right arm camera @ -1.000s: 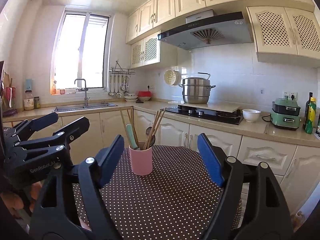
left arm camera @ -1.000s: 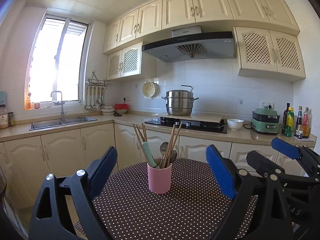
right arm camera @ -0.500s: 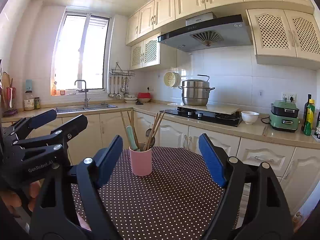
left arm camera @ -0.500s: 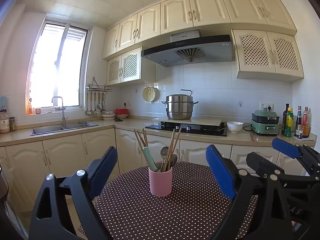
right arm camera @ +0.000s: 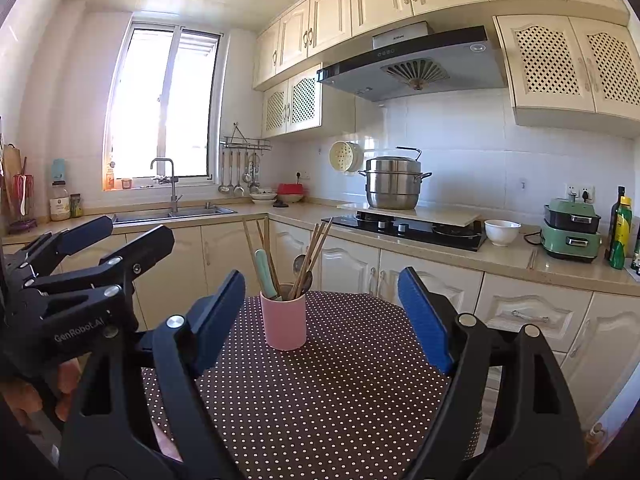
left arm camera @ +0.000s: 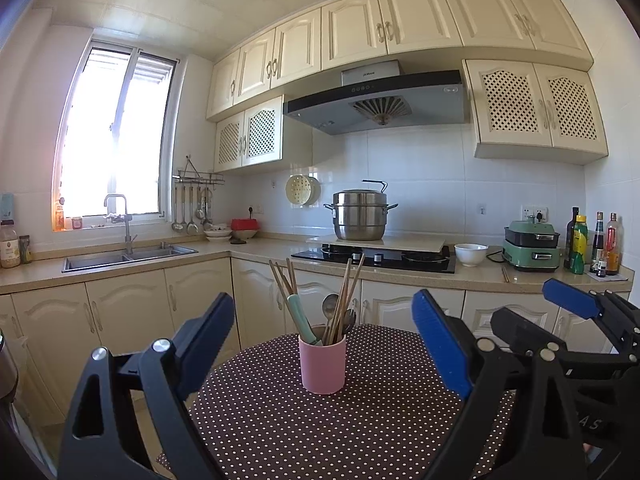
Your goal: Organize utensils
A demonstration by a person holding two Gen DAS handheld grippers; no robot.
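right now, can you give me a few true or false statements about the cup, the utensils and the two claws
1. The pink cup stands upright on the polka-dot tablecloth. True.
2. The right claw is shut on the cup. False: its jaws stand wide apart and the cup sits beyond them, untouched.
3. Wooden chopsticks and a metal spoon stick out of the cup. True.
4. The left claw holds a chopstick. False: it is open and holds nothing.
5. The mint-green handle lies flat on the tablecloth. False: it stands in the cup, leaning.
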